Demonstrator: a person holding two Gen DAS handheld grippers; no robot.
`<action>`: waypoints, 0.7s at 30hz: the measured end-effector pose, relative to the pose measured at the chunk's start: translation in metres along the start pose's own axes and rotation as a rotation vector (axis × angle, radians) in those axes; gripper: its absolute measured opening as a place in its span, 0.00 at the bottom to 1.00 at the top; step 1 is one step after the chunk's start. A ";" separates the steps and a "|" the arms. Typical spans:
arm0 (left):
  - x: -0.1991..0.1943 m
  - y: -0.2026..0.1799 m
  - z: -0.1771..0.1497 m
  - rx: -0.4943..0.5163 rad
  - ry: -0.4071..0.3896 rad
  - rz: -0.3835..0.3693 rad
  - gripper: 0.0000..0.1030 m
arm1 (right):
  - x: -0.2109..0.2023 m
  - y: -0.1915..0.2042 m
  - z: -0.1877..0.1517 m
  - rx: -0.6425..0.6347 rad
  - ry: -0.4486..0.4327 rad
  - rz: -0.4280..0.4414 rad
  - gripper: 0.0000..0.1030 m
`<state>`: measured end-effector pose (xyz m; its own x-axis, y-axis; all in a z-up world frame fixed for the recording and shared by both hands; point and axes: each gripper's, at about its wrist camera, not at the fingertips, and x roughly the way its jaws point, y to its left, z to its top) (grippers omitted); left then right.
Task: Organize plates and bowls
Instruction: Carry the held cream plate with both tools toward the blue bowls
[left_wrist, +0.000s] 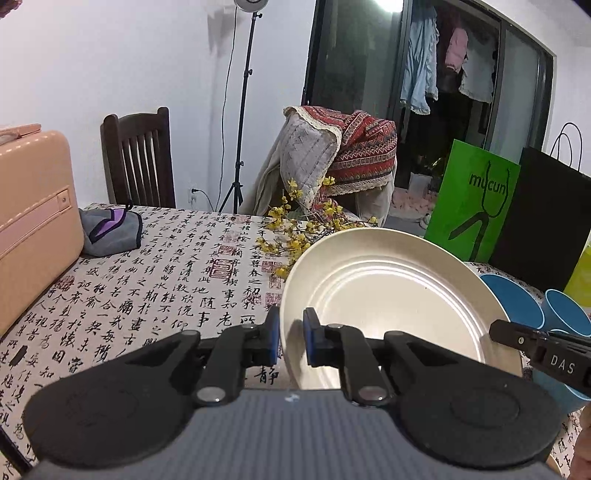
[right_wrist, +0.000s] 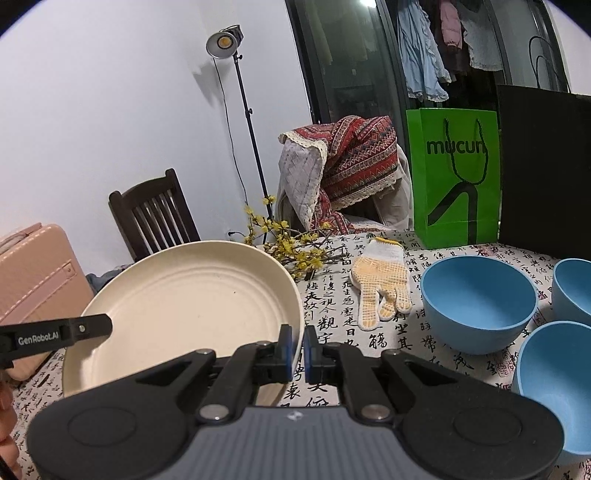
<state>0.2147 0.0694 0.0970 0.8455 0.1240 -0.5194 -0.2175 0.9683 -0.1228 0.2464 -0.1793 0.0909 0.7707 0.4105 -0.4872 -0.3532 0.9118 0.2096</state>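
A cream plate (left_wrist: 391, 295) (right_wrist: 184, 302) hangs tilted above the calligraphy tablecloth (left_wrist: 155, 280), held at two opposite rims. My left gripper (left_wrist: 292, 339) is shut on its left rim, one blue pad outside and one inside the plate. My right gripper (right_wrist: 298, 350) is shut on the right rim. Each gripper shows in the other's view at the plate's far side: the right gripper (left_wrist: 532, 347) and the left gripper (right_wrist: 70, 332). Three blue bowls (right_wrist: 476, 306) (right_wrist: 572, 291) (right_wrist: 554, 384) stand upright on the table to the right of the plate; two blue bowls (left_wrist: 513, 299) (left_wrist: 565, 310) show behind the plate's right edge.
A dotted work glove (right_wrist: 380, 288) and yellow flower twigs (right_wrist: 295, 251) lie behind the plate. A green paper bag (right_wrist: 454, 177) and a black bag (right_wrist: 543, 166) stand at the back right. A pink suitcase (left_wrist: 33, 221) and a grey cloth (left_wrist: 110, 232) sit at the left.
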 end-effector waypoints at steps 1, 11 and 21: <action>-0.002 0.001 -0.002 -0.003 -0.001 0.002 0.13 | -0.002 0.001 0.000 -0.002 -0.005 0.001 0.06; -0.024 0.012 -0.015 -0.027 -0.021 0.011 0.13 | -0.020 0.013 -0.009 -0.030 -0.025 0.020 0.06; -0.039 0.023 -0.027 -0.068 -0.026 -0.010 0.13 | -0.036 0.022 -0.021 -0.038 -0.049 0.023 0.06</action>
<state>0.1639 0.0807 0.0916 0.8601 0.1212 -0.4956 -0.2412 0.9525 -0.1856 0.1994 -0.1739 0.0950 0.7866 0.4324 -0.4407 -0.3906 0.9013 0.1871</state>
